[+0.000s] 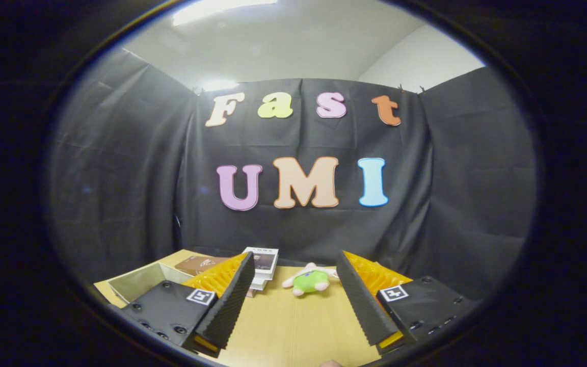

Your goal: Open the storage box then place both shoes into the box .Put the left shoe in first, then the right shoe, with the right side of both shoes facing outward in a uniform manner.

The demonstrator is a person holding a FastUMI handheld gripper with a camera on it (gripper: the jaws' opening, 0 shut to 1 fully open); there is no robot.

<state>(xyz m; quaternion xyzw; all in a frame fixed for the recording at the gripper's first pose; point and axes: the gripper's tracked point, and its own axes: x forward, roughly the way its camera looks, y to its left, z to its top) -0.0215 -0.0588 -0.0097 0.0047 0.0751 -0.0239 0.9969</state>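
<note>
Plainly, the gripper (293, 300) is held level above the pale wooden tabletop (293, 331), looking toward the back of the booth, and its jaws stand wide apart with nothing between them; the bare table shows in the gap. That wide spread suits a tool that is free to take something, though nothing here settles what it would take.

Taking the small green and pink plush toy (309, 281) as the landmark: it lies on the table beyond the fingers, about midway between them. To the left of the toy sits a short stack of white booklets or books (262, 267), partly hidden behind the left finger, and further left of that a flat brown packet (196, 264). Left again, near the table's edge, is a shallow open grey tray or box (138, 283) with nothing visible in the part I can see. It may be the storage box or its lid, but I cannot tell which.

No shoes can be made out, so I cannot judge how far the task stands
</note>
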